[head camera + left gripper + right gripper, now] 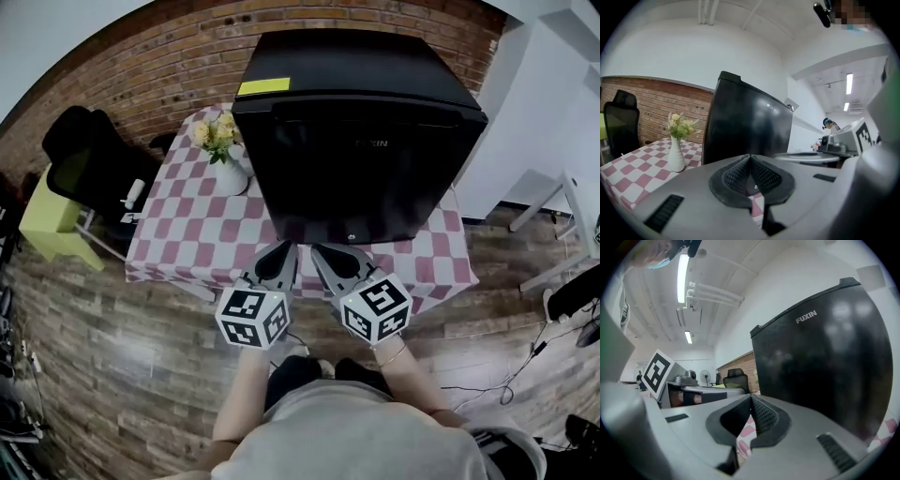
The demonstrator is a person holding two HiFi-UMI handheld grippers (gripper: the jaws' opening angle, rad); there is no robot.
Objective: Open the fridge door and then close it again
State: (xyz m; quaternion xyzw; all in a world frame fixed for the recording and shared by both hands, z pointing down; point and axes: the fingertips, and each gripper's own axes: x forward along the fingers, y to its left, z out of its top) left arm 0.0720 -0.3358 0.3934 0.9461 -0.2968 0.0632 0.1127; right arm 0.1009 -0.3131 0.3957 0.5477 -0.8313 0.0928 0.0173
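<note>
The black fridge [361,141] is set on the checked table [187,234], its door shut, it seems. The left gripper [279,251] and right gripper [326,253] are held near it, jaws pressed together, empty.

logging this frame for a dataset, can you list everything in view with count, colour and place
compact glossy fridge: one, black, door shut, on the table
rectangular sticker: one, yellow, on the fridge top
checked cloth-covered table: one, pink and white, centre
ceramic vase of flowers: one, white with pale yellow blooms, on the table left of the fridge
office chair: one, black, left of the table
low stool or side table: one, yellow-green, far left
left tongs: one, grey, shut, empty, before the fridge door
right tongs: one, grey, shut, empty, beside the left
</note>
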